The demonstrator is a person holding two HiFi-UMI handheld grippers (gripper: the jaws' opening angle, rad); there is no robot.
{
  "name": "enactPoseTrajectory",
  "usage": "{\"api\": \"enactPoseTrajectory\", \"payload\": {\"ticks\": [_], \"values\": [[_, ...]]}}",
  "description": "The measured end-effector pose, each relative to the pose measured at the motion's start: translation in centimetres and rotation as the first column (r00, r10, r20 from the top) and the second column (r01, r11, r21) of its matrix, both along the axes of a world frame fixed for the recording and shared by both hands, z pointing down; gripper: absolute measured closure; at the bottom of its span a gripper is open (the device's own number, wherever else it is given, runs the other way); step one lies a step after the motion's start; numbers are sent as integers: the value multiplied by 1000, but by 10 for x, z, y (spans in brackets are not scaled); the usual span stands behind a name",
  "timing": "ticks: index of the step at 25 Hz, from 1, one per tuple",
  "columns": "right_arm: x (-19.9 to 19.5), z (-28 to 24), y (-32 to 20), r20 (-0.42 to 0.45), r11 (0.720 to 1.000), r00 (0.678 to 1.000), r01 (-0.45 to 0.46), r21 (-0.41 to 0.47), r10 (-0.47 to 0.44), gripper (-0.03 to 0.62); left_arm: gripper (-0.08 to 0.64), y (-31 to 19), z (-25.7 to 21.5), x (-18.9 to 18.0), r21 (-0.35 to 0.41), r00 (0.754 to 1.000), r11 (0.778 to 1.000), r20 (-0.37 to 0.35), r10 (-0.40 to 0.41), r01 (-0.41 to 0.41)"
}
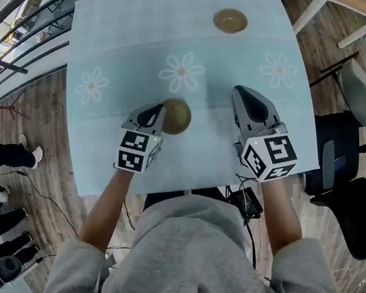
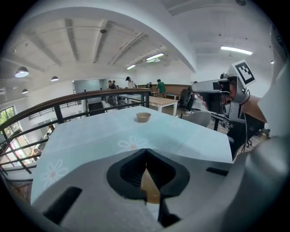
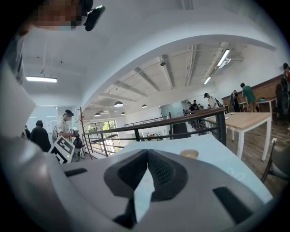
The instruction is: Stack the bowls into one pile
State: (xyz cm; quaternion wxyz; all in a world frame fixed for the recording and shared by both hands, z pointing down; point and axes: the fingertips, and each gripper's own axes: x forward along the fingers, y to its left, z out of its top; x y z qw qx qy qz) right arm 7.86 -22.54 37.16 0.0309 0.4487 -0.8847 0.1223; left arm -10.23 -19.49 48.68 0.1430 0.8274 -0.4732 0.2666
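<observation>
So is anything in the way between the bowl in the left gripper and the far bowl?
Nothing visible does. Only flowered tablecloth lies between the bowl in the left gripper and the far bowl; the right gripper sits off to one side.

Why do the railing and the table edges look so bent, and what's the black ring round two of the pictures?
Head view: a wide lens bows the table at its edges; light is even, shadows soft. Left gripper view: fisheye, so black corners and a curved railing; the ceiling lamp glares. Right gripper view: same black ring; the mosaic patch at top left was added afterwards.
</observation>
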Motion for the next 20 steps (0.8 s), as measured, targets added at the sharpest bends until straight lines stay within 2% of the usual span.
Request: {"api": "enactPoseTrajectory", "payload": {"ticks": [7,13,20], "values": [[5,-17,-26,-119,997,993,29,71,-21,566,540,-8,-11,-37,21,984,987,-81,-160,162],[1,-20,-64,-252,990,968,50,131,-15,565,540,-18,-15,-64,49,976,977,-76,-205,209],[2,11,-106,-365,992,930,85,90,-47,563,540,-31,-3,-83,54,969,969,-69,-236,240]]}}
